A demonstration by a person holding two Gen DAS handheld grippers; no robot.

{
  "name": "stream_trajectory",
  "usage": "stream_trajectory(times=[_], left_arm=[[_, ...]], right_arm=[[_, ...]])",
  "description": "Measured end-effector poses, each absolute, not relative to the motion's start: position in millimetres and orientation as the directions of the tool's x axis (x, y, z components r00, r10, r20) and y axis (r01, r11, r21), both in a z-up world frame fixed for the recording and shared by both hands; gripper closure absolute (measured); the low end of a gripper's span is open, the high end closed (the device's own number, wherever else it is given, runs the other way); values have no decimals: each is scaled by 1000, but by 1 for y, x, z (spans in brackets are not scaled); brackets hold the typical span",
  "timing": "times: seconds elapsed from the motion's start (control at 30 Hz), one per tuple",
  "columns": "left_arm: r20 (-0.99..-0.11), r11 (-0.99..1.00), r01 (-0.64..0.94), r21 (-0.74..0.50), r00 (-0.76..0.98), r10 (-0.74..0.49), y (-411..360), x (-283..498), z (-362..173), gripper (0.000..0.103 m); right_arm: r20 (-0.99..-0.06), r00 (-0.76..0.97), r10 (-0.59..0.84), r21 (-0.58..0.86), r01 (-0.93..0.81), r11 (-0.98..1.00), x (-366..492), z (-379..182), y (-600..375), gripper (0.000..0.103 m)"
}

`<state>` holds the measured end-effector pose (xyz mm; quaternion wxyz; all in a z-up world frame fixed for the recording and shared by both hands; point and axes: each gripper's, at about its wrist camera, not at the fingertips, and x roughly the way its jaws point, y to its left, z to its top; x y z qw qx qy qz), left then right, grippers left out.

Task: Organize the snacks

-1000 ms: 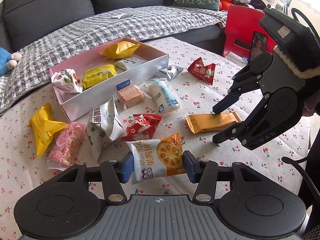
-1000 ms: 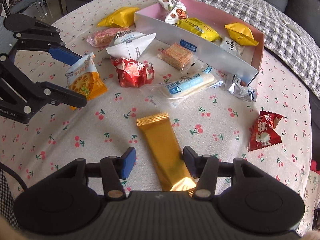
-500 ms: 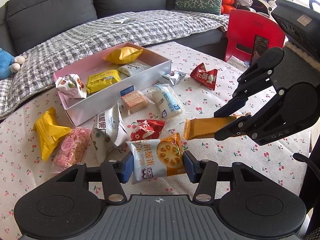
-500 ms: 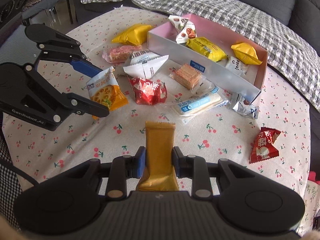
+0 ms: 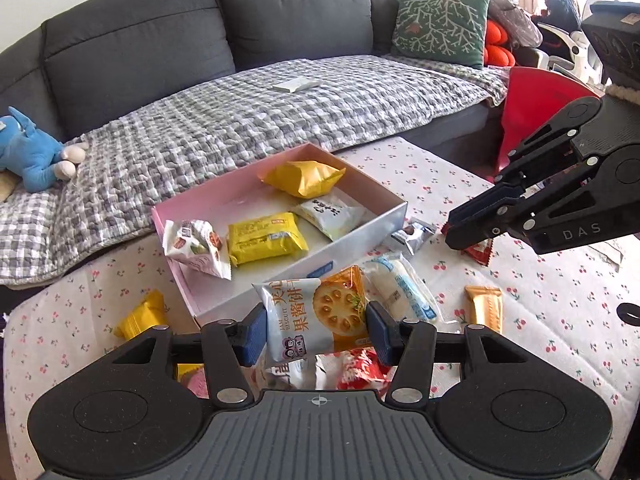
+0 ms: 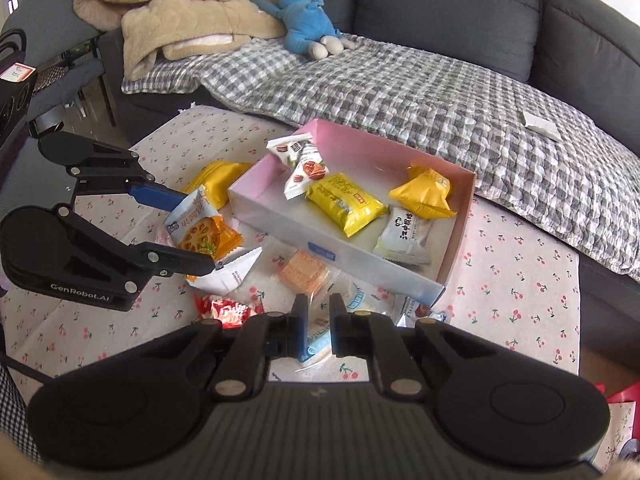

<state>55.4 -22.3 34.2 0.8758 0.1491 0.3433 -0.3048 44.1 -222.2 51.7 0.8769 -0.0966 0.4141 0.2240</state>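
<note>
My left gripper [image 5: 315, 326] is shut on a white and orange jam biscuit packet [image 5: 318, 316] and holds it above the table, near the front wall of the pink box [image 5: 384, 196]. The same packet [image 6: 202, 229] shows in the right wrist view. My right gripper [image 6: 319, 326] is nearly shut with nothing between its fingers; in the left wrist view it [image 5: 454, 228] hangs right of the box. The orange bar [image 5: 483, 304] lies on the tablecloth. The box [image 6: 460, 224] holds several snacks.
Loose snacks lie on the cherry-print tablecloth [image 5: 560, 300]: a long white pack [image 5: 400, 286], a red packet [image 6: 224, 308], a wafer pack [image 6: 302, 272], a yellow pack [image 5: 140, 316]. A grey sofa [image 5: 280, 32] with a checked blanket stands behind.
My right gripper let go of the orange bar, which now lies on the table, and rose toward the box. My left gripper lifted the biscuit packet toward the box.
</note>
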Motion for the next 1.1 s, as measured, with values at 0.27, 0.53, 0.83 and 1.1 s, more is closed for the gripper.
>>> stream_trajectory(times=[0.27,0.53,0.83,1.1], left_arm=[[-717,754,657,5,528,-455,-20,41,19,53],[-745,680,733,-3,452,-490,-33,13,2,53],[-750,660,751,-16,427,-505,-29,4,-1,53],[-760,674,738,-20,427,-490,-19,6,-5,53]], right_arm=[[-875,425,234,-45,-551,833,24,5,-224,53],[-937,299,182,34,-438,898,14,-28,-244,42],[-936,282,210,134,-267,954,39,-35,-237,35],[-928,346,140,67,-214,974,45,-40,-222,32]])
